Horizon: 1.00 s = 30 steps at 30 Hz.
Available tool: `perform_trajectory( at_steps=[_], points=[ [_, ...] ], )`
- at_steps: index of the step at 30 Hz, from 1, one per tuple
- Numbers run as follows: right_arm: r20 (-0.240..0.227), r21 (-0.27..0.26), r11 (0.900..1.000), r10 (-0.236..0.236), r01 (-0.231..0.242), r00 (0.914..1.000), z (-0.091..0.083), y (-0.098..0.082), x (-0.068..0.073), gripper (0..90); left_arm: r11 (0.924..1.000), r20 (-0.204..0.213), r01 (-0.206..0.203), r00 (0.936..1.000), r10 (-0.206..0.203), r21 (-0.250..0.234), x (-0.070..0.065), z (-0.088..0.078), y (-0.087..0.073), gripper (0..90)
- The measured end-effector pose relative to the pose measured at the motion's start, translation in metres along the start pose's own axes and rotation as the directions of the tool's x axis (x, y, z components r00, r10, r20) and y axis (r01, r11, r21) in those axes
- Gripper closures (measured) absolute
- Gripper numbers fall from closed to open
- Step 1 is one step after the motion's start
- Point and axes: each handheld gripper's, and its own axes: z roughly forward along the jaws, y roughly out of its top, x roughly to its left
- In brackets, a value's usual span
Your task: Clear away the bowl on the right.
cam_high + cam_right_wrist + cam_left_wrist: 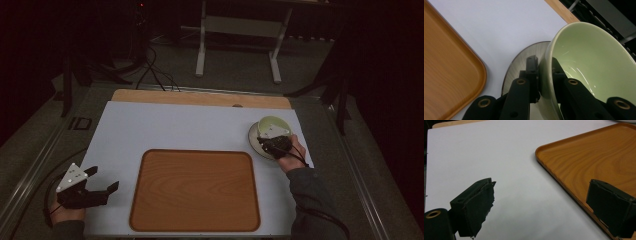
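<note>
Bowl (273, 126) pinched at its rim, far right of the table.

From the high view we see our right gripper (272, 142) on the green bowl, which sits on a plate (255, 136) beside the wooden tray (195, 190); our left gripper (102, 180) hovers spread wide and empty. Its own view shows jaws apart over white mat (486, 152). Our right gripper view shows jaws clamping the bowl's wall.

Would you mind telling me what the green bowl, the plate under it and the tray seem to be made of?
The green bowl looks like glazed ceramic: a smooth, pale surface with bright glossy streaks inside. The plate under it shows fine grey-brown streaks, so either wood-patterned ceramic or melamine; the look leaves that open. The tray appears to be wood or wood-grain laminate, with flowing orange-brown grain and a satin sheen.
</note>
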Motion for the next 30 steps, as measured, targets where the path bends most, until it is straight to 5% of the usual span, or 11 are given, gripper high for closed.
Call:
perform_trajectory(
  at_steps=[30],
  points=[
    [-0.036,-0.032,0.997,-0.075,0.073,0.9966,-0.005,0.013,0.017,81.8,1.0000,0.001,0.001,1.0000,-0.001,-0.001,0.000,0.000,0.000,7.5]
  ],
)
